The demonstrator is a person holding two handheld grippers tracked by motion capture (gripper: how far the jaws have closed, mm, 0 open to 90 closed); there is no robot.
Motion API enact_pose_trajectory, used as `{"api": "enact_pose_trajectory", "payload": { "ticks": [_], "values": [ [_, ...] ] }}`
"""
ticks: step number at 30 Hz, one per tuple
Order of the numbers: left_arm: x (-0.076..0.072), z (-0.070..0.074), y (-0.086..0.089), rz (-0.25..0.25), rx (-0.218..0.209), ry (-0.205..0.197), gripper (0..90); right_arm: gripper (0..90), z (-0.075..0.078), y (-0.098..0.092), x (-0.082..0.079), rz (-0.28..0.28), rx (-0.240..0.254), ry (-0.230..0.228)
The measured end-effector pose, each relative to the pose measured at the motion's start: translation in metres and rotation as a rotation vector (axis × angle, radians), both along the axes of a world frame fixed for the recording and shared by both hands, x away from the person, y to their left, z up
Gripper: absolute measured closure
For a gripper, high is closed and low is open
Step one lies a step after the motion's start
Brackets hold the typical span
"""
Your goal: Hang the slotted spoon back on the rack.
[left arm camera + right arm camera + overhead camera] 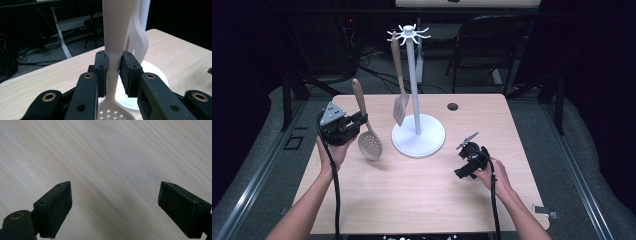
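Here the left gripper [358, 121] clamps the skimmer [368, 132] by its handle, bowl hanging below the jaws, stand [417, 134] just beyond. The right gripper [467, 152] gapes over bare table [422, 190].

Utensil stand [417, 136] sits on table [422, 200], about centre, toward the far edge. Slotted turner [400, 107] hangs from its top hooks, left of the pole. Skimmer [369, 143] is left of the stand's base, in left gripper [357, 122]; right gripper [468, 156] lies to the base's right, nearer the person.
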State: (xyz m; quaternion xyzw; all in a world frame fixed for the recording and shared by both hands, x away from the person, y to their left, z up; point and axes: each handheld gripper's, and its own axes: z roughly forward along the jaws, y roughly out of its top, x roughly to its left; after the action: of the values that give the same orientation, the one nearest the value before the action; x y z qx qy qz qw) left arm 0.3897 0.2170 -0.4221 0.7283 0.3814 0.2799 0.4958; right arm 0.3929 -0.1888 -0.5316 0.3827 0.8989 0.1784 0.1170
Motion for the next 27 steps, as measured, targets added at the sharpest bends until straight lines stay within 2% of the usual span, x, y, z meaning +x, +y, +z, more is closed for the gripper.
{"api": "enact_pose_trajectory", "payload": {
  "ticks": [1,5,15,21,27],
  "values": [
    [0.0,0.001,-0.002,-0.006,0.004,0.002,76.1,11.6,0.001,-0.001,0.0,-0.001,-0.01,-0.003],
    [0.002,0.007,-0.01,-0.026,0.002,-0.009,76.0,11.5,0.0,-0.002,0.001,-0.001,-0.006,0.001],
    [0.008,0.014,-0.026,-0.064,0.023,-0.007,76.0,11.6,0.0,-0.001,0.0,-0.001,-0.001,-0.004],
    [0.012,0.021,-0.036,-0.091,0.027,-0.01,76.0,11.6,-0.001,-0.002,0.0,-0.006,0.016,-0.003],
    [0.016,0.025,-0.046,-0.11,0.038,-0.01,76.0,11.5,0.0,-0.002,0.0,-0.004,0.006,-0.002]
  ]
}}
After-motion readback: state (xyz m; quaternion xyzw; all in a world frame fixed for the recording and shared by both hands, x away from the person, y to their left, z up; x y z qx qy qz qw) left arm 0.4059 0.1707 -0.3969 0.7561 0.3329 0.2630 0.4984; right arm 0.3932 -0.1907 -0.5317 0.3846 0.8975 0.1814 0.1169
